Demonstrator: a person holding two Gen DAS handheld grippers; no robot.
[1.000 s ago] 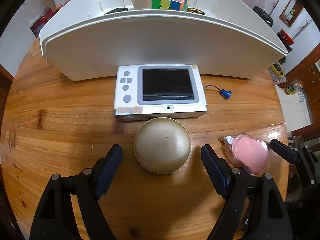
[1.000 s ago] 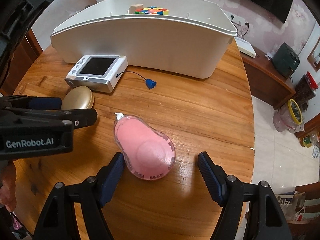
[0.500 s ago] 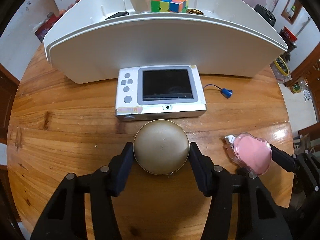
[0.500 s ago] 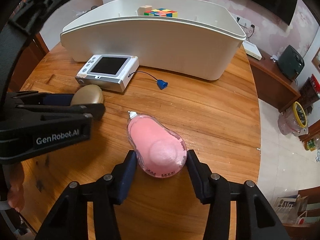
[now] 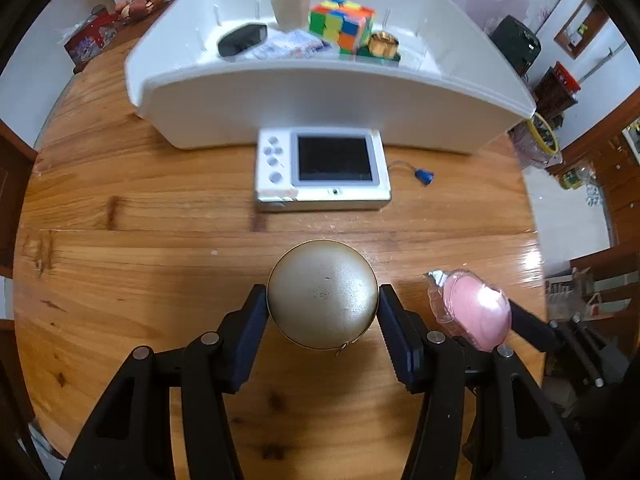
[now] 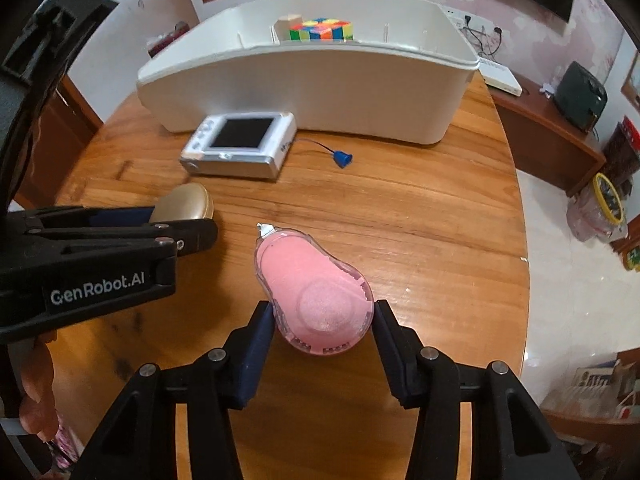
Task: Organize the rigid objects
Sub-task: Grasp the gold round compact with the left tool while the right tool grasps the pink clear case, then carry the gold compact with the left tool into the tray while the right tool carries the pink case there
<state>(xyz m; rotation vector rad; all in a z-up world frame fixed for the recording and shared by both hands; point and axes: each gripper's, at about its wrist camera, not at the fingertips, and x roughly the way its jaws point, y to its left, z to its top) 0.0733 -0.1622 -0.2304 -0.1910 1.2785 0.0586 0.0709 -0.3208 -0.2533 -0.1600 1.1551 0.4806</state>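
Clamping a different item in each hand, the person appears to be clearing two loose things off the wooden table (image 5: 120, 240) at once. The left gripper (image 5: 322, 320) has its jaws pressed against opposite sides of the round gold case (image 5: 322, 311), gripping across its widest part, likely because the smooth dome offers no other purchase. The right gripper (image 6: 323, 330) pinches the fat rear end of the pink correction-tape dispenser (image 6: 312, 292), whose white tip points away toward the white bin (image 6: 320, 92). That bin sits at the far side and already holds a colour cube (image 5: 340, 26), a tan block (image 5: 291, 9) and a dark object (image 5: 242, 39), so it looks like the destination. The small digital camera (image 5: 323, 170) lies screen-up just in front of the bin, not yet collected.
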